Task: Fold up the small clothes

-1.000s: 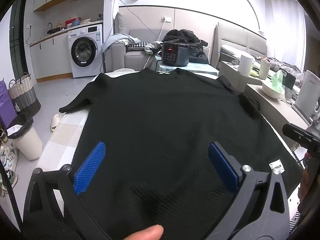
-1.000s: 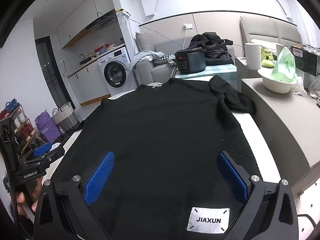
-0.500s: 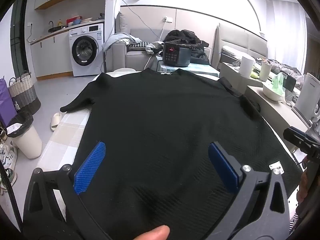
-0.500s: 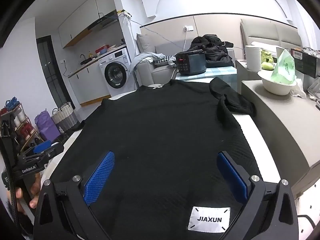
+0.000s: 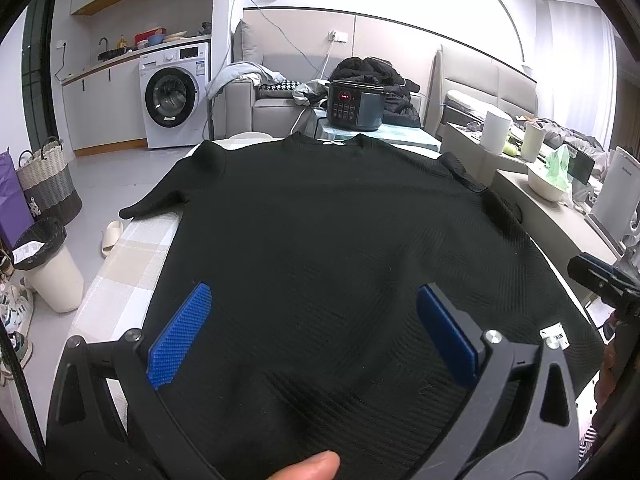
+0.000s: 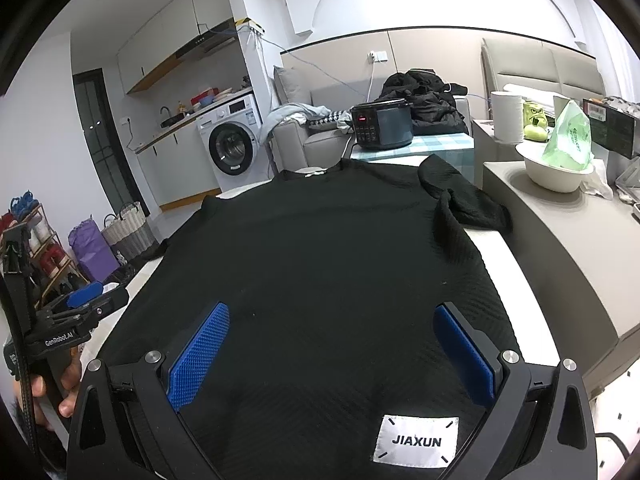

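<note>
Four spread fingers [image 5: 180, 334], one sweater [image 5: 340, 232].

You can read "JIAXUN" on the white patch [image 6: 416, 441] sewn at the hem of the black sweater [image 6: 328, 264]; "GenRobot.AI" is printed on the left gripper [image 6: 60, 338] body in your right wrist view; cooker display and other labels too small to read

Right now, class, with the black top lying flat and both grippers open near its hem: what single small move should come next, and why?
Probably lower the right gripper onto the hem by the white label and close. The black top lies spread flat, nothing is gripped, and the left gripper hangs open at the hem's other end. The right sleeve is already folded inward.
</note>
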A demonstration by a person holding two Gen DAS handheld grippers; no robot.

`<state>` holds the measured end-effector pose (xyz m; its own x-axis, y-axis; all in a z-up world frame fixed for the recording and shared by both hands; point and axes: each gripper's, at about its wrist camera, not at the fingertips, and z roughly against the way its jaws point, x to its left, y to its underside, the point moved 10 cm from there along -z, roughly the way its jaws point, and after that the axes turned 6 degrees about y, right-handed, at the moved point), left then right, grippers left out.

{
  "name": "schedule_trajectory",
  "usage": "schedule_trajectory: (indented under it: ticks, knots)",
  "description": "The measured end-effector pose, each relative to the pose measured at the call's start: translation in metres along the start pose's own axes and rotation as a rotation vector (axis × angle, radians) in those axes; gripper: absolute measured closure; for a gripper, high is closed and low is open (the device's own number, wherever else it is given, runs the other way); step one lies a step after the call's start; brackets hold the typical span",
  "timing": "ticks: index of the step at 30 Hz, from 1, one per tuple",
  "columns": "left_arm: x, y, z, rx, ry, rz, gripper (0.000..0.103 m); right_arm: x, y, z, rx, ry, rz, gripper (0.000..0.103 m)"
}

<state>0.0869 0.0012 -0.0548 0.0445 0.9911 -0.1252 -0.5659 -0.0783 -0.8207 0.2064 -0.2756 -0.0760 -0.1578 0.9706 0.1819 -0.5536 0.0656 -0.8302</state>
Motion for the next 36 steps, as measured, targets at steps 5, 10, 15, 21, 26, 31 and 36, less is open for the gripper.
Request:
schedule_trajectory:
  ticks: [5, 10, 15, 21, 26, 31, 36]
  knots:
    - [0.002, 0.002, -0.003, 0.002, -0.001, 0.01, 0.001, 0.001, 0.001, -0.002, 0.005, 0.011, 0.007, 0.0]
    - [0.005, 0.003, -0.003, 0.001, 0.001, 0.015, 0.001, 0.003, -0.001, -0.002, -0.002, 0.025, 0.022, 0.0]
    - [0.004, 0.003, -0.003, 0.002, 0.0, 0.014, 0.001, -0.003, -0.002, -0.002, -0.011, 0.054, 0.016, 0.0]
    - [0.004, 0.003, -0.003, 0.001, 0.001, 0.014, 0.001, -0.005, -0.002, -0.002, -0.014, 0.065, 0.015, 0.0]
    - [0.005, 0.002, -0.003, 0.0, 0.0, 0.016, 0.001, -0.008, -0.003, -0.002, -0.016, 0.078, 0.007, 0.0]
    - [0.005, 0.002, -0.003, 0.001, 0.002, 0.015, 0.001, -0.01, -0.003, -0.001, -0.014, 0.071, -0.003, 0.0]
    - [0.006, 0.002, -0.003, 0.001, 0.003, 0.015, 0.001, -0.008, -0.004, 0.0, -0.02, 0.075, 0.005, 0.0]
